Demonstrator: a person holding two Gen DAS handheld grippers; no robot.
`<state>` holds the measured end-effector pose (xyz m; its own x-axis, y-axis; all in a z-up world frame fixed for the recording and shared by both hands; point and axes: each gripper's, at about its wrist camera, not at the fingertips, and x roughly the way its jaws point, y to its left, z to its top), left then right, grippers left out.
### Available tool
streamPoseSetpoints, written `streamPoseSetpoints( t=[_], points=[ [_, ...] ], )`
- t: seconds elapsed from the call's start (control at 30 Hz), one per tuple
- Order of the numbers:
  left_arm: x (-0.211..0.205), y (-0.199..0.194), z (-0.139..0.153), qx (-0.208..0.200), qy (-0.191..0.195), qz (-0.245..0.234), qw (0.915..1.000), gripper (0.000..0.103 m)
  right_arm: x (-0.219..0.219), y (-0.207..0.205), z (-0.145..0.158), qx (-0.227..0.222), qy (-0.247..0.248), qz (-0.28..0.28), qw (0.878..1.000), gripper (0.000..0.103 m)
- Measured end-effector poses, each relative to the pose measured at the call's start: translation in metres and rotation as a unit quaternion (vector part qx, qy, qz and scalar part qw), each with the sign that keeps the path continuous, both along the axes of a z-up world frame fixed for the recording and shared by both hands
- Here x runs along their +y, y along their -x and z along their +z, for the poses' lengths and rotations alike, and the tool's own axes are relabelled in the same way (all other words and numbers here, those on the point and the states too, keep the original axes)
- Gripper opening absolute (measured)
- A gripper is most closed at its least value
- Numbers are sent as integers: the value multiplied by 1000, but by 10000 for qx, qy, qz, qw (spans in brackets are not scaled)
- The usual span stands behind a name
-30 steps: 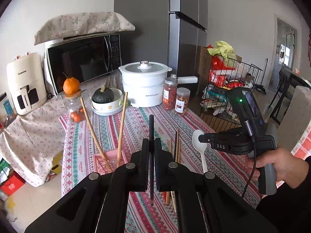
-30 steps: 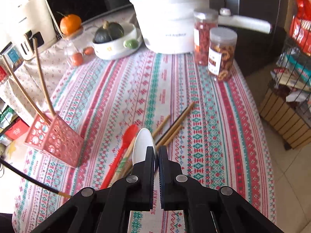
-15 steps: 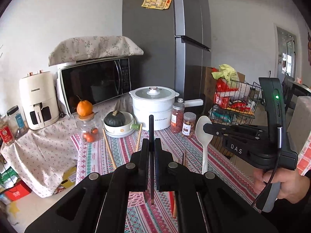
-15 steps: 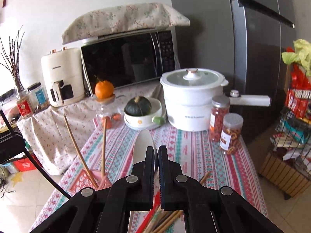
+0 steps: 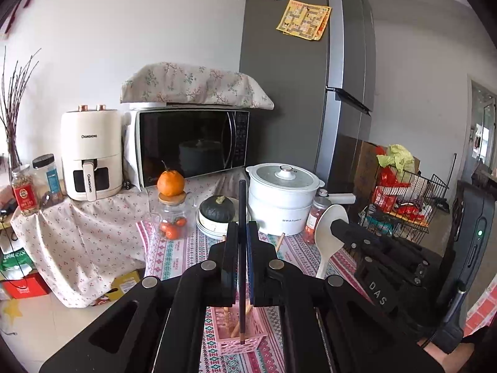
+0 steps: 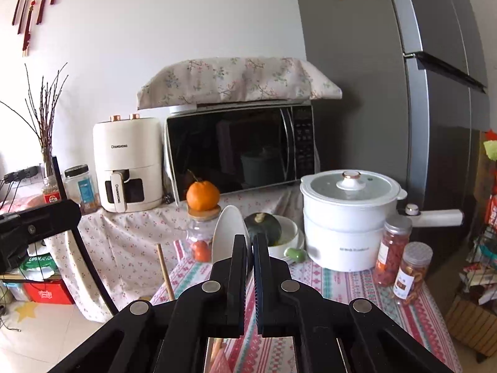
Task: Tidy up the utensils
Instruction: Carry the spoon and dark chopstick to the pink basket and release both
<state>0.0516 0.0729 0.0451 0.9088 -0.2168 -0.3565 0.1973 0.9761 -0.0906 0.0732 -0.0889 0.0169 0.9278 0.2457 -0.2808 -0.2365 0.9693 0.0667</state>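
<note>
My left gripper is shut on a black chopstick held upright, its lower end over the pink utensil basket, which holds wooden chopsticks. My right gripper is shut on a white spoon, bowl up. In the left wrist view the right gripper and its spoon are to the right of the basket and above the table. In the right wrist view the black chopstick shows at the left, and one wooden chopstick stands below it.
The striped tablecloth carries a white cooking pot, two snack jars, a bowl with a dark squash, and a glass jar topped by an orange. Microwave and air fryer stand behind. A wire rack is at the right.
Both grippers have risen and tilted up, so the views look level across the table. The black chopstick's lower end is now over the pink basket. The spoon has moved closer to the left gripper.
</note>
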Motion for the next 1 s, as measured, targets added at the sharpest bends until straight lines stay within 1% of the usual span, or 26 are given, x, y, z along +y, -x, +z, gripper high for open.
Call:
streamPoseSetpoints(
  t=[0.1,0.2,0.3,0.47,0.6,0.83,1.0],
  points=[
    [2,2,7,-168,39,15,9999,4,11,-5,-5,-104,71,-42,9999,3],
    [1,-3,3,-183,-63,41,9998,4,17,-11,-11,-210,92,-158,9996,3],
    [-3,-15,-9,-65,-224,148,9996,4,21,-16,-20,-276,108,-281,9992,3],
    [-4,-36,-34,291,-299,257,9988,4,25,-25,-37,-176,119,-301,9993,4],
    [-4,-46,-47,542,-305,240,9978,4,27,-30,-46,-121,189,-281,9994,4],
    [-6,-49,-54,596,-347,251,9973,5,31,-34,-54,-35,184,-195,9996,4],
    [-2,-49,-55,605,-283,322,9972,6,29,-37,-57,138,33,10,9999,5]
  ],
)
